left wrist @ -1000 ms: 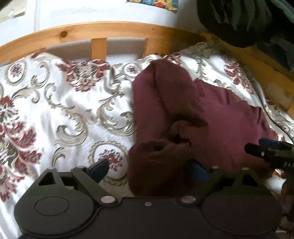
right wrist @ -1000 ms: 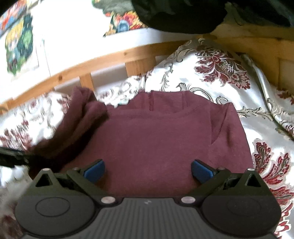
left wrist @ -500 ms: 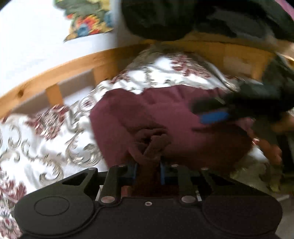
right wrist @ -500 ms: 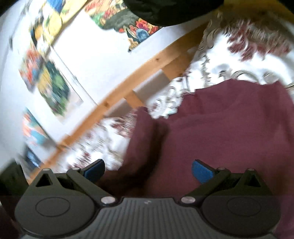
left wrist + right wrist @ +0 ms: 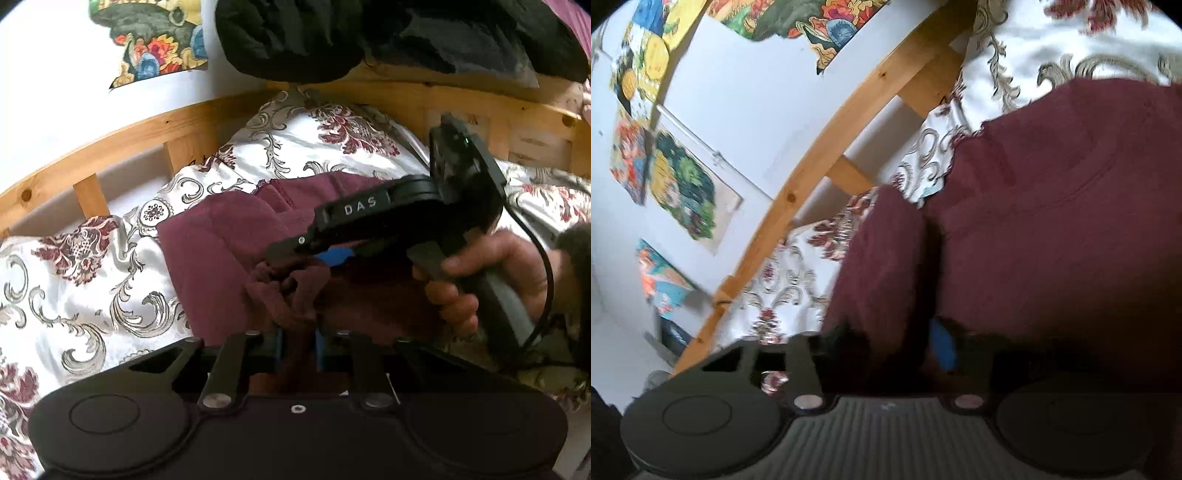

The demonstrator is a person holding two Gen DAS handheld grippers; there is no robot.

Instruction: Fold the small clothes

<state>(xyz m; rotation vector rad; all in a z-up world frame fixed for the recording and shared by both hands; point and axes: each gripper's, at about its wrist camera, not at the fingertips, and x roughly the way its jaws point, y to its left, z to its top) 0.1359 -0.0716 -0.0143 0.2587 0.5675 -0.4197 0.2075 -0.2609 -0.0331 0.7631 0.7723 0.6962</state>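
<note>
A maroon sweatshirt point(image 5: 221, 243) lies on the floral bedspread point(image 5: 74, 295); it also shows in the right wrist view point(image 5: 1052, 221). My left gripper point(image 5: 298, 339) is shut on a bunched fold of the sweatshirt. My right gripper point(image 5: 897, 343) has closed on a maroon sleeve fold point(image 5: 886, 258); one blue pad point(image 5: 943, 345) shows beside it. In the left wrist view the right gripper point(image 5: 314, 254) sits just beyond my left one, held by a hand point(image 5: 480, 273), its blue pad against the same bunched cloth.
A wooden bed rail point(image 5: 129, 136) runs behind the bedspread, also in the right wrist view point(image 5: 820, 166). Dark clothing point(image 5: 369, 33) hangs over the rail at the top. Posters point(image 5: 683, 184) hang on the white wall.
Both grippers went from open to closed on the sweatshirt's bunched fold. The right gripper swung left and tilted, coming close to the left one.
</note>
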